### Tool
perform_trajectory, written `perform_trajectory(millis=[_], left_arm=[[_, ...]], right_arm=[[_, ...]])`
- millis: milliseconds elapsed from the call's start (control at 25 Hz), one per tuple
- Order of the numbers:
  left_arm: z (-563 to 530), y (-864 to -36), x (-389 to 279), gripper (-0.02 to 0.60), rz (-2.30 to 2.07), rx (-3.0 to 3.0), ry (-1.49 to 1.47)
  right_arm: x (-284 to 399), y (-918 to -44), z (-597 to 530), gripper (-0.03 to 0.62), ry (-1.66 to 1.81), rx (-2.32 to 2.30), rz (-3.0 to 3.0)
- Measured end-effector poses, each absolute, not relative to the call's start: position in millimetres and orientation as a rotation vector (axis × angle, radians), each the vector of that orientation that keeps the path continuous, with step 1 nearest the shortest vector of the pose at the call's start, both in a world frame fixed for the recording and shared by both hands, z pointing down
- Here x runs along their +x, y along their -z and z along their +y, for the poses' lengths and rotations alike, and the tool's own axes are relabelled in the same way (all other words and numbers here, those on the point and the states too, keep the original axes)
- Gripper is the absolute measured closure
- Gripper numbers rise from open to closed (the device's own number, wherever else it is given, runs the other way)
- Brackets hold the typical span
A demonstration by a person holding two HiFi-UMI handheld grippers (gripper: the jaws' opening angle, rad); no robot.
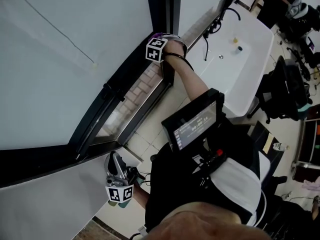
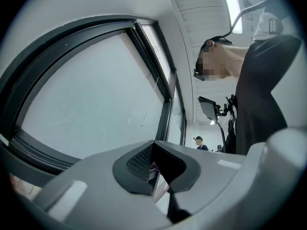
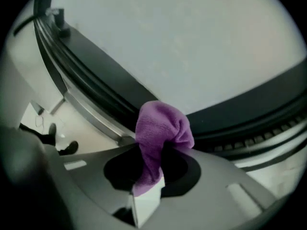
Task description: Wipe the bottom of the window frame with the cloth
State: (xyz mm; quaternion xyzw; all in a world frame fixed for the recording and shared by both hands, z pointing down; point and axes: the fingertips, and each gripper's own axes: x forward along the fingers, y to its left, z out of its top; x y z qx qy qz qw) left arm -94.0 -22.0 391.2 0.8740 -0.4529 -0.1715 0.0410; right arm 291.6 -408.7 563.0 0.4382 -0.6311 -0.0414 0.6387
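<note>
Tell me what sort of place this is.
Looks like an indoor work or lab room, likely shared. A large dark-framed window sits over pale tiles, a white basin with a black faucet stands nearby, and other people show far back in the left gripper view.

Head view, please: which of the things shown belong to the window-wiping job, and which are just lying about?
Job: purple cloth, pinched in the right gripper; bottom window frame.

Lying about: left gripper, shut and empty; white sink; tap; chest monitor.
</note>
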Motion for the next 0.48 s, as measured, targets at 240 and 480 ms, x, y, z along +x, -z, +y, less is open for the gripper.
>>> perform_trajectory(millis=[240, 480], left_arm=[[-27, -398, -87, 0.58, -1.356, 2.663, 0.496], [-39, -392, -57, 0.58, -1.283, 2.707, 0.46]], right_arm=[[195, -474, -289, 0.525, -0.134, 1.1, -2.584], [134, -410, -177, 0.523, -0.617, 0.701, -3.339]])
